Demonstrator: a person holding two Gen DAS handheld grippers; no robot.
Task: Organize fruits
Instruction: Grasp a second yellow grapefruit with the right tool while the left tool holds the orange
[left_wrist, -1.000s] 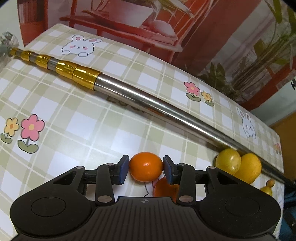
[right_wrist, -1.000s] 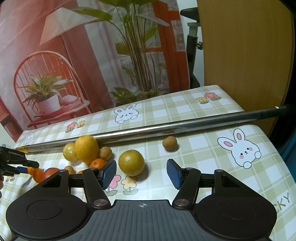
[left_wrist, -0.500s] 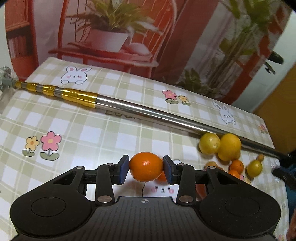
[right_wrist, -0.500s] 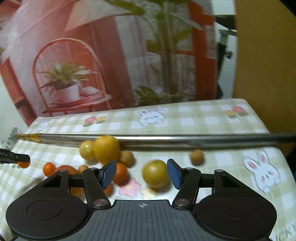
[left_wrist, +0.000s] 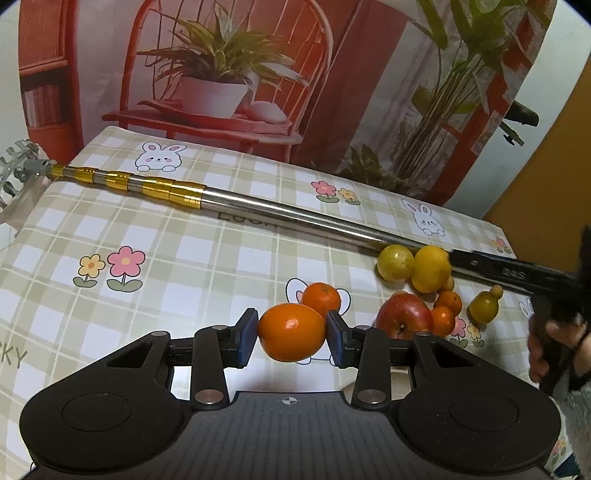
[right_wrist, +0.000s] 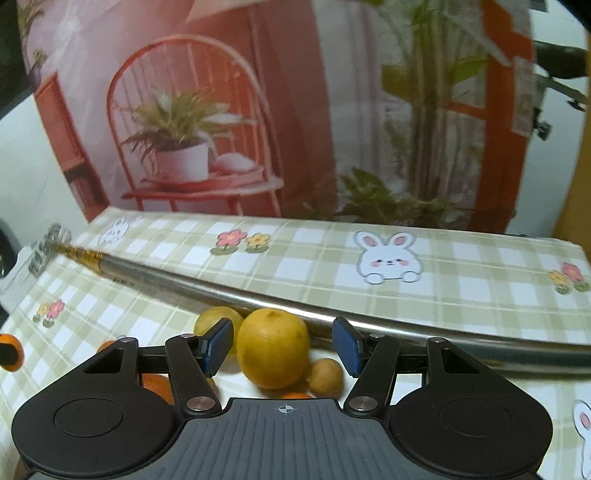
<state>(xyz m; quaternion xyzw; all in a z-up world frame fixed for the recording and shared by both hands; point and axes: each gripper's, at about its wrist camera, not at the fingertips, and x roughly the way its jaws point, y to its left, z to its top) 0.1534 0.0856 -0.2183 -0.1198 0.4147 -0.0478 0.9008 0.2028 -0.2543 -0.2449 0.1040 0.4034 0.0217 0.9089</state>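
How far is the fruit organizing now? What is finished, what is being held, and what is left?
Nothing looks clearly sorted yet. In hand: the left gripper is shut on an orange. The right gripper is open around a large yellow citrus, not gripping it. Left: the red apple, another orange and several small fruits lie loose near the metal pole.
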